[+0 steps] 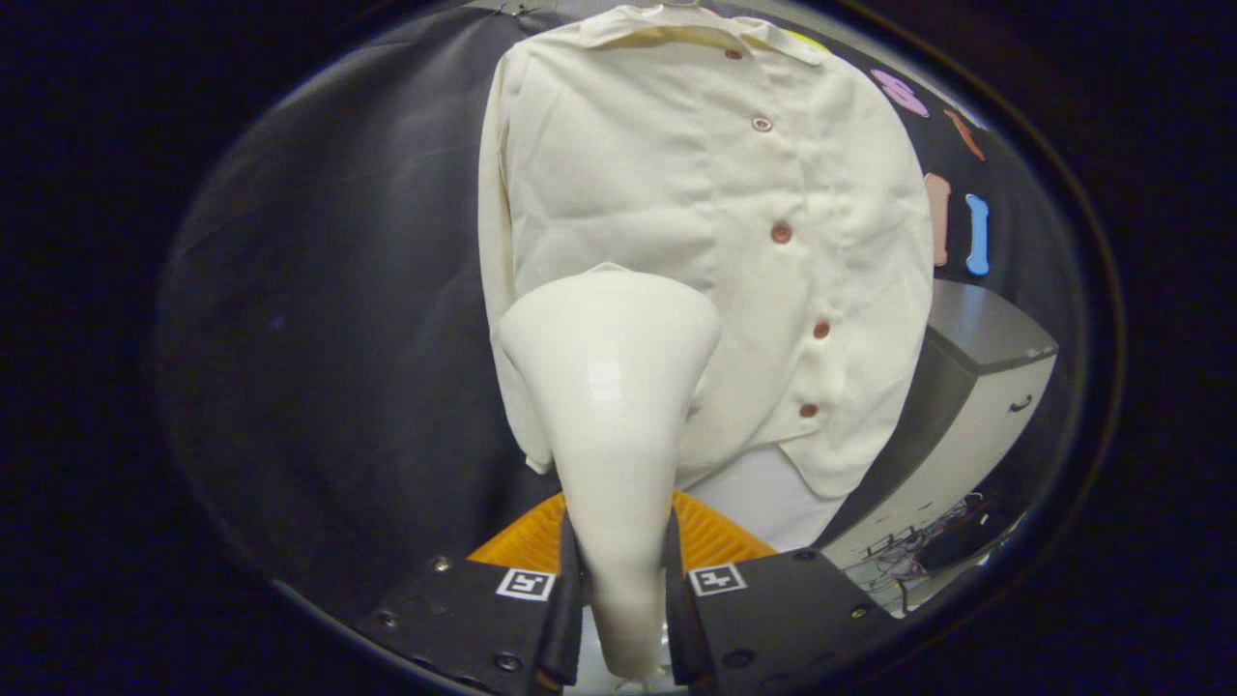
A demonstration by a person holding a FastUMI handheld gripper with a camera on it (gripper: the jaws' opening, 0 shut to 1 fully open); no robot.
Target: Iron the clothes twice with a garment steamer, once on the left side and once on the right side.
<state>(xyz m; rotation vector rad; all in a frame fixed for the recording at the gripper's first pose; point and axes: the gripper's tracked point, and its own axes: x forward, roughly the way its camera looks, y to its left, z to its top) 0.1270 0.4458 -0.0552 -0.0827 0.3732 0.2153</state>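
Gripper (618, 590): both fingers clamped on the steamer (609, 387) handle.
Steamer: long axis runs upward and away; head faces the shirt (696, 242).
Shirt: hangs straight ahead, beyond the head, button line right of it.
Judgement: head lies over the left panel's lower part.

My gripper (618, 580) hides the sides of the steamer (611, 387) handle where its fingers clamp it. The steamer's wide head covers the lower left front of the shirt (715, 222) beyond. The shirt's hanger is cut off above the collar. The cabinet (976, 387) is partly behind the shirt's hem.
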